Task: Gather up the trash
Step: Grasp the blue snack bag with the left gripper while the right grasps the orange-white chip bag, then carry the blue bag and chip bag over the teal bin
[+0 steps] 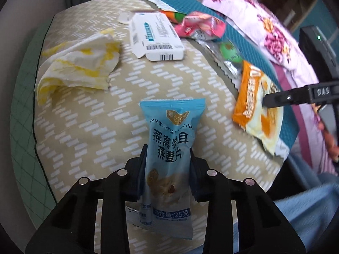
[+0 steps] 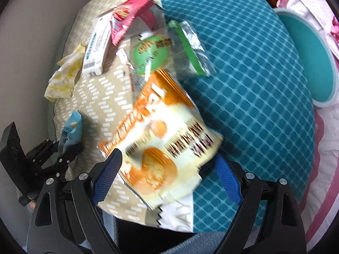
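A: Where is there room to pass?

B: On the beige cushion (image 1: 89, 127), between the crumpled tissue (image 1: 78, 63) and the orange packet (image 1: 256, 103), and on the teal cushion (image 2: 254, 74).

A: And in the way?

B: The white box (image 1: 156, 36), pink wrapper (image 1: 201, 25) and green wrapper (image 2: 152, 53), crowded together along the seam.

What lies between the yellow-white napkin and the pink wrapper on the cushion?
The white box with barcodes lies between the napkin and the pink wrapper; both wrist views show this.
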Demonstrator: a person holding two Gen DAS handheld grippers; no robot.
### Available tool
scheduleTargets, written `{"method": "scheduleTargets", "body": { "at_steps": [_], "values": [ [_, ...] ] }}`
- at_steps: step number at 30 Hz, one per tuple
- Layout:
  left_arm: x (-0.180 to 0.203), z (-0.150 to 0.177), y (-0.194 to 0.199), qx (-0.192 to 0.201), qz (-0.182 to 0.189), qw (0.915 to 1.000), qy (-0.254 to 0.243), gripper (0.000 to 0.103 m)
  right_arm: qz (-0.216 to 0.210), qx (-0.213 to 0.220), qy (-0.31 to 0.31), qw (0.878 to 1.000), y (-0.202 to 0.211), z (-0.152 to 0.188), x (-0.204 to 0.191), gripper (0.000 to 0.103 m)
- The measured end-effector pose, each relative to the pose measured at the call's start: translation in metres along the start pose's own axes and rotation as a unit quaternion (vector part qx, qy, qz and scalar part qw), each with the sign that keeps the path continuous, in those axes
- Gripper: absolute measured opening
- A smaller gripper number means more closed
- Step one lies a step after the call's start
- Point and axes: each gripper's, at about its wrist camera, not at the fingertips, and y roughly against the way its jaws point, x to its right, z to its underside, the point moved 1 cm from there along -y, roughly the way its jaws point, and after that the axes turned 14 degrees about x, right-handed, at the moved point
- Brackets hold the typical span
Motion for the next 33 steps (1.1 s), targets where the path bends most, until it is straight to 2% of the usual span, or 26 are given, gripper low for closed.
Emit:
{"method": "scheduleTargets", "body": {
  "at_steps": [8, 11, 12, 13, 14, 15, 18, 28, 33],
  "values": [
    [-0.008, 0.006, 0.009, 0.018, 0.005, 0.9992, 0.035, 0.035, 0.008, 0.027, 0.031, 0.999, -0.030, -0.009, -0.033, 0.083],
    [-0.008, 0.004, 0.007, 0.020, 0.003, 0.9989, 0.043, 0.035, -0.011, 0.042, 0.044, 0.998, -0.035, -0.010, -0.047, 0.056],
    [-0.007, 0.003, 0.006, 0.021, 0.002, 0.9988, 0.045, 0.035, -0.018, 0.043, 0.045, 0.998, -0.035, -0.011, -0.050, 0.054],
    [-0.007, 0.004, 0.006, 0.022, -0.001, 0.9986, 0.048, 0.035, -0.022, 0.043, 0.047, 0.998, -0.035, -0.011, -0.051, 0.046],
    [-0.006, 0.003, 0.006, 0.023, -0.003, 0.9985, 0.049, 0.034, -0.025, 0.044, 0.049, 0.998, -0.035, -0.012, -0.055, 0.043],
    [-0.005, 0.003, 0.006, 0.022, -0.002, 0.9984, 0.052, 0.028, -0.026, 0.046, 0.051, 0.997, -0.032, -0.012, -0.055, 0.041],
    [-0.003, 0.004, 0.011, 0.024, 0.000, 0.9977, 0.063, 0.026, -0.031, 0.057, 0.060, 0.996, -0.019, -0.016, -0.056, 0.038],
    [0.016, -0.017, 0.030, 0.042, 0.006, 0.9967, 0.070, 0.026, -0.065, 0.086, 0.058, 0.992, 0.030, -0.022, -0.041, 0.037],
    [0.030, -0.034, 0.030, 0.051, 0.009, 0.9964, 0.066, 0.026, -0.067, 0.128, 0.040, 0.989, 0.060, -0.031, -0.017, 0.037]
  ]
}}
